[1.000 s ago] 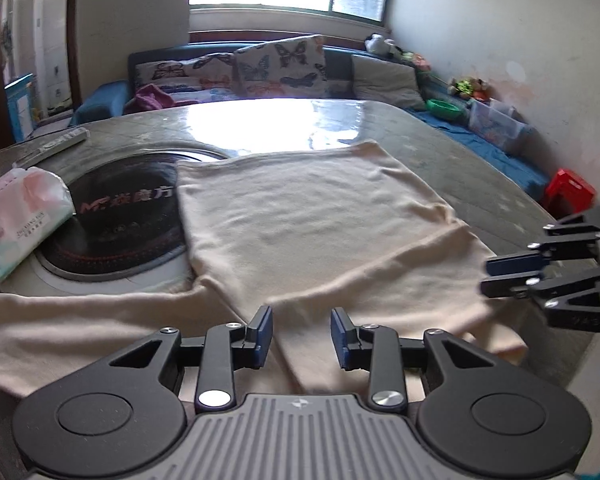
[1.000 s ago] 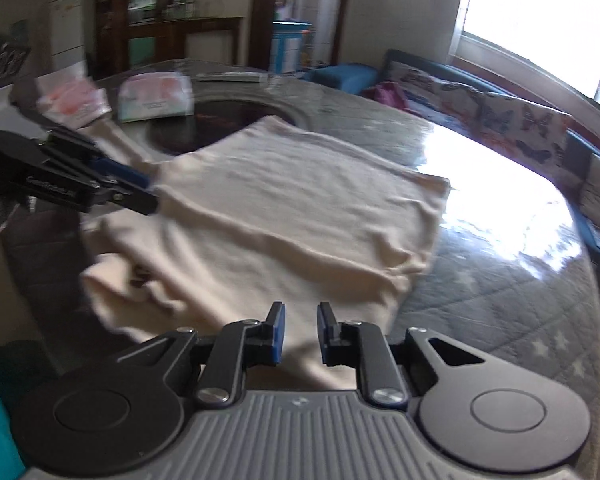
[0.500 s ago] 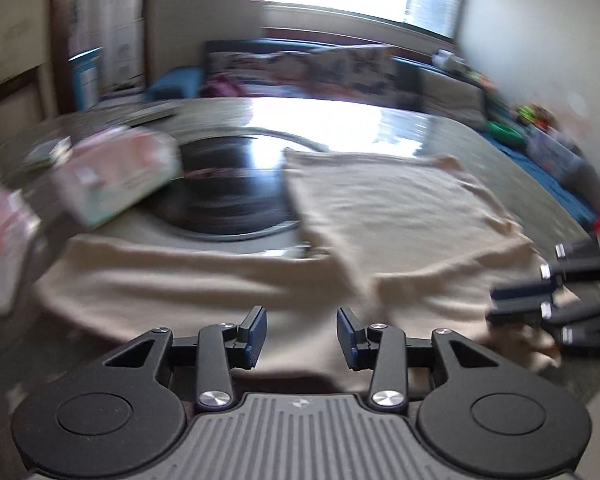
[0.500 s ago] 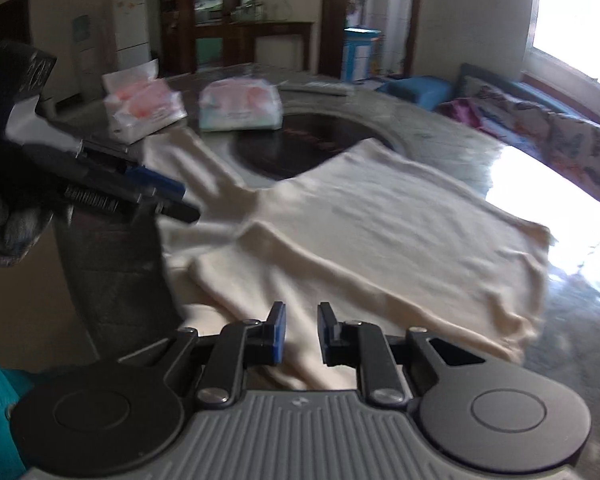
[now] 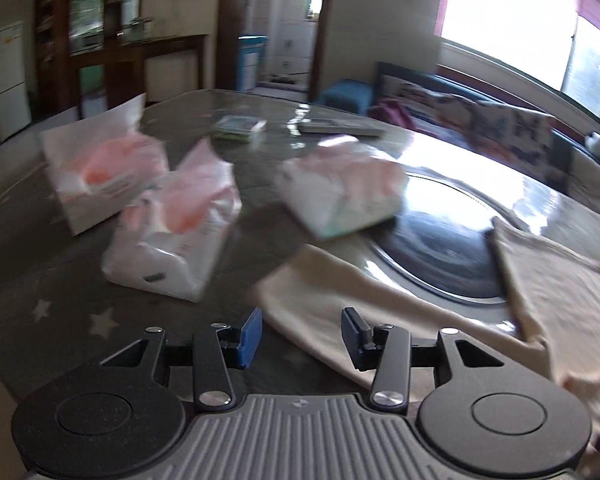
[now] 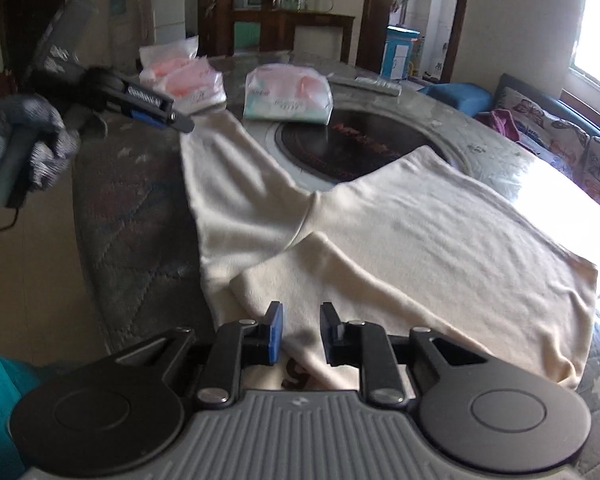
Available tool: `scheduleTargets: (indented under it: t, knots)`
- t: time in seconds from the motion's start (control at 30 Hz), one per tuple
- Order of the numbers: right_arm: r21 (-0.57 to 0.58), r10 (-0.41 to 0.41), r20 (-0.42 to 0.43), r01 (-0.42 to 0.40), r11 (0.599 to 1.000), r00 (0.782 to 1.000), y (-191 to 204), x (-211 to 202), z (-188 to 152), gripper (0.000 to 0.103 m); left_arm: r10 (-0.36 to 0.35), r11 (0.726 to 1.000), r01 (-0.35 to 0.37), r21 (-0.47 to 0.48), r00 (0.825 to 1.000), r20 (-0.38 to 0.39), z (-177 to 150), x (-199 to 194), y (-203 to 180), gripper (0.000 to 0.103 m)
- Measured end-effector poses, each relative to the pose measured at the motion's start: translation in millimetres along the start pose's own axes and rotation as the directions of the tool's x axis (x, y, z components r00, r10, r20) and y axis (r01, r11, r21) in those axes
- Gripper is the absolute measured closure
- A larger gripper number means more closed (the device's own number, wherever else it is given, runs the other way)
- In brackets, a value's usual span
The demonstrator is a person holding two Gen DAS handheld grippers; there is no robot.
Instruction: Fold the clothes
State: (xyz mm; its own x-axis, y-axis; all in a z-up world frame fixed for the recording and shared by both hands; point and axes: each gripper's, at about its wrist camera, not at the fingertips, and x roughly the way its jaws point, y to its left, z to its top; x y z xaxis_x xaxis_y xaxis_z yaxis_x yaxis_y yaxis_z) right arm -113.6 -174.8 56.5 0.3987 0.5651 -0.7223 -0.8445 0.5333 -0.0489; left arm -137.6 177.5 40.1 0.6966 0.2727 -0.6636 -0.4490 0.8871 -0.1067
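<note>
Blue-padded left gripper (image 5: 301, 334) gapes empty over the sleeve (image 5: 320, 292) end; tissue packs (image 5: 172, 236) lie at 10 o'clock. Right gripper (image 6: 301, 330), parted and empty, hovers above the cream shirt (image 6: 420, 240) spread on the table (image 6: 132, 216).

The left wrist view is smeared by motion: the three tissue packs (image 5: 172, 236) at ten to twelve o'clock show no readable print, and the small items (image 5: 240, 126) at the tabletop's (image 5: 52, 280) far edge cannot be identified. The cream garment (image 5: 540, 280) runs off the frame at three o'clock. In the right wrist view, dark lettering (image 6: 296, 376) on the garment is partly hidden behind the right claw (image 6: 300, 332); the left claw (image 6: 168, 114) at ten o'clock is blurred.
</note>
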Motion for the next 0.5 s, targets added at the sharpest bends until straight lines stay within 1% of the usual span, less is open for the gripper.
scheduleTargets:
  t: [0.07, 0.1, 0.17, 0.27, 0.3, 0.4, 0.5]
  knots:
    - [0.003, -0.006, 0.013, 0.006, 1.0, 1.0, -1, -5, 1, 0.084, 0.028, 0.999, -0.028, -0.025, 1.0, 0.004, 4, 8, 6, 0.056]
    - [0.005, -0.008, 0.017, 0.008, 1.0, 1.0, -2, -7, 2, 0.084, 0.033, 0.999, -0.033, -0.041, 0.999, -0.004, 4, 12, 8, 0.058]
    - [0.012, -0.014, 0.022, 0.014, 1.0, 1.0, -4, -10, 2, 0.083, 0.028, 0.998, -0.028, -0.058, 1.0, -0.004, 5, 13, 9, 0.058]
    - [0.026, -0.028, 0.029, 0.027, 0.999, 0.999, -8, -15, 1, 0.083, 0.004, 0.998, -0.003, -0.067, 1.0, 0.014, 5, 9, 7, 0.071]
    - [0.033, -0.031, 0.031, 0.03, 0.999, 0.999, -9, -16, 0, 0.083, -0.004, 0.998, 0.006, -0.07, 1.0, 0.021, 5, 7, 6, 0.083]
    - [0.054, -0.045, 0.04, 0.043, 0.998, 0.998, -14, -20, -2, 0.083, -0.028, 0.996, 0.031, -0.079, 0.999, 0.039, 5, 3, 4, 0.094]
    - [0.088, -0.055, 0.051, 0.05, 0.995, 0.997, -20, -25, -4, 0.083, -0.052, 0.995, 0.057, -0.087, 0.997, 0.058, 5, -2, 2, 0.096]
